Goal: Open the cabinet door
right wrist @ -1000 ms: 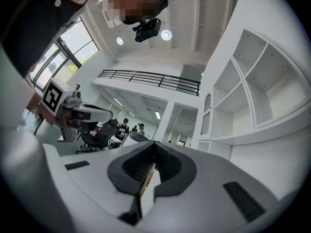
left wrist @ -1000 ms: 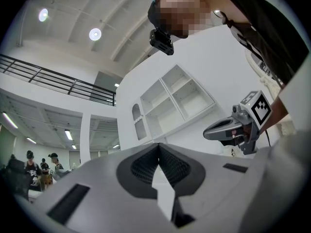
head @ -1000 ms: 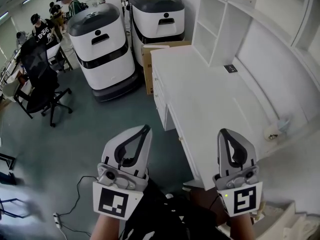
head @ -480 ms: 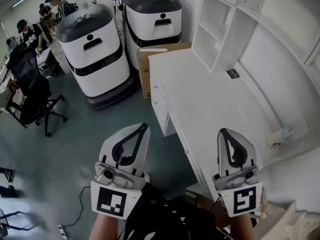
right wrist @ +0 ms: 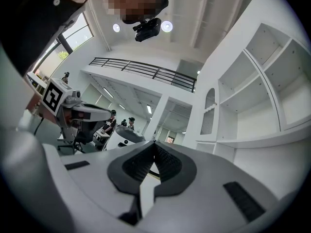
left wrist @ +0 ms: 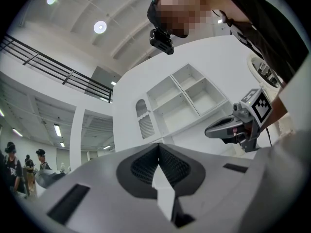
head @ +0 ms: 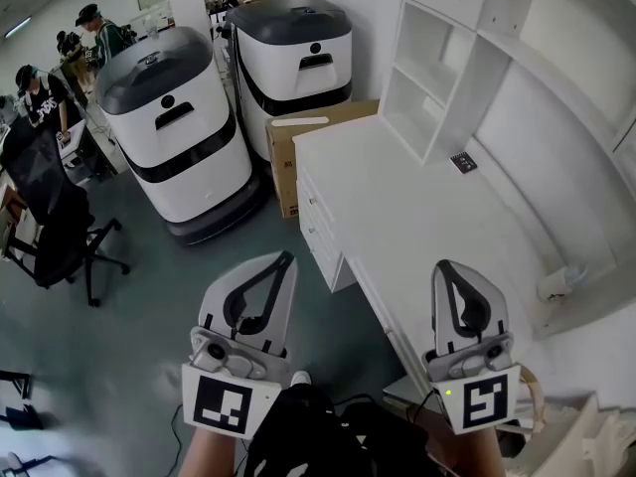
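A white desk [head: 417, 217] runs along the right wall, with its drawer and door fronts [head: 316, 222] facing the floor on its left side. Above it stands a white hutch of open shelves [head: 422, 63], which shows as white shelves [left wrist: 184, 98] in the left gripper view and as shelves [right wrist: 257, 91] in the right gripper view. My left gripper [head: 285, 259] is held over the grey floor, left of the desk, shut and empty. My right gripper [head: 443, 267] hangs above the desk's near edge, also shut with nothing in it. Neither touches the furniture.
Two white-and-black machines [head: 164, 117] [head: 293, 53] stand ahead on the floor, a cardboard box [head: 298, 132] against the desk's far end. A black office chair [head: 50, 217] and people [head: 94, 28] are at the left. A small dark item [head: 463, 162] lies on the desk.
Both grippers were carried forward side by side, still shut. The desk's far end, the box and the machines now lie nearer, and the chair has slid toward the left edge.
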`<state>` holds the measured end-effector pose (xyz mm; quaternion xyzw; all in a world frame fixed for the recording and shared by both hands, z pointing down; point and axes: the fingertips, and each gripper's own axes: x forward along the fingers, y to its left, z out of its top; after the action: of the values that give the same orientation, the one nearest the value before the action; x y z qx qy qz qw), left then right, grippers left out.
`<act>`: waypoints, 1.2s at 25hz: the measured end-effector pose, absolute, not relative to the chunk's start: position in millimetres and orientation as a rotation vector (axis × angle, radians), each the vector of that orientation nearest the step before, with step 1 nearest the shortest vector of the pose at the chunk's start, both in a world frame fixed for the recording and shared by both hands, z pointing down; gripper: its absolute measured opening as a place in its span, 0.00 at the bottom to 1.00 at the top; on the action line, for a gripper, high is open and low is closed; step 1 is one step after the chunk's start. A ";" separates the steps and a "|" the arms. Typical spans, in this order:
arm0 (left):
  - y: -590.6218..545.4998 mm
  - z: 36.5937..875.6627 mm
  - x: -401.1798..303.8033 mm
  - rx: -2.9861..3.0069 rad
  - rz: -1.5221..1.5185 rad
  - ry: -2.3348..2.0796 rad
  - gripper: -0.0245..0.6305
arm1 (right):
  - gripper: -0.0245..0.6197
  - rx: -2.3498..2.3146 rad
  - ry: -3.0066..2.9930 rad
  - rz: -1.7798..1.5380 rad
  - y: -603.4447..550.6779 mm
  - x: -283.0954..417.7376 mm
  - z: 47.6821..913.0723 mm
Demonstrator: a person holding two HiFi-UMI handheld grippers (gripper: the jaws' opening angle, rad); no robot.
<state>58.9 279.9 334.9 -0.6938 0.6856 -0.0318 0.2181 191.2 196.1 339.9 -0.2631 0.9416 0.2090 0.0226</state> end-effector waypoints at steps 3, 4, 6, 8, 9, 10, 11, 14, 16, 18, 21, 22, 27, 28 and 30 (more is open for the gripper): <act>273.1 333.4 39.8 -1.941 -0.077 1.866 0.04 | 0.04 -0.857 2.911 0.671 192.8 174.6 339.1; 270.6 332.7 33.8 -1.947 -0.069 1.857 0.04 | 0.04 -0.871 2.908 0.678 191.4 169.7 338.5; 266.1 332.0 23.1 -1.959 -0.055 1.836 0.04 | 0.04 -0.898 2.901 0.693 189.4 160.8 337.1; 262.8 331.8 13.4 -1.970 -0.050 1.815 0.04 | 0.04 -0.923 2.890 0.705 188.6 152.6 335.4; 261.6 331.8 8.5 -1.975 -0.047 1.808 0.04 | 0.04 -0.935 2.885 0.710 188.4 148.8 334.7; 260.6 331.8 3.8 -1.979 -0.041 1.804 0.04 | 0.04 -0.945 2.882 0.715 188.3 145.0 334.1; 259.9 331.9 -0.9 -1.984 -0.035 1.801 0.04 | 0.04 -0.954 2.879 0.721 188.1 141.1 333.7; 257.9 333.8 -13.8 -1.998 -0.023 1.785 0.04 | 0.04 -0.986 2.876 0.734 187.1 131.0 335.2; 256.6 336.6 -20.3 -2.003 -0.022 1.776 0.04 | 0.04 -1.001 2.872 0.734 186.5 125.5 337.1; 256.5 339.2 -25.3 -2.013 -0.017 1.773 0.04 | 0.04 -1.013 2.871 0.727 187.3 120.7 338.5; 258.3 340.5 -34.8 -2.025 -0.009 1.776 0.04 | 0.04 -1.018 2.882 0.736 191.0 111.5 338.7; 257.8 339.8 -38.3 -2.021 -0.003 1.778 0.04 | 0.04 -1.018 2.889 0.739 191.4 108.2 339.2; 250.6 339.3 -42.2 -2.016 0.021 1.775 0.04 | 0.04 -1.026 2.919 0.720 185.9 102.2 344.7; 249.6 339.0 -43.0 -2.016 0.024 1.774 0.04 | 0.04 -1.024 2.921 0.719 184.3 100.9 344.6; 247.7 338.0 -45.8 -2.012 0.028 1.775 0.04 | 0.04 -1.010 2.918 0.731 180.9 96.9 342.6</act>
<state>-45.8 247.7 338.0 -0.7303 0.6441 0.0100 0.2273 96.9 180.9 342.6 -0.3184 0.9194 0.2304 -0.0157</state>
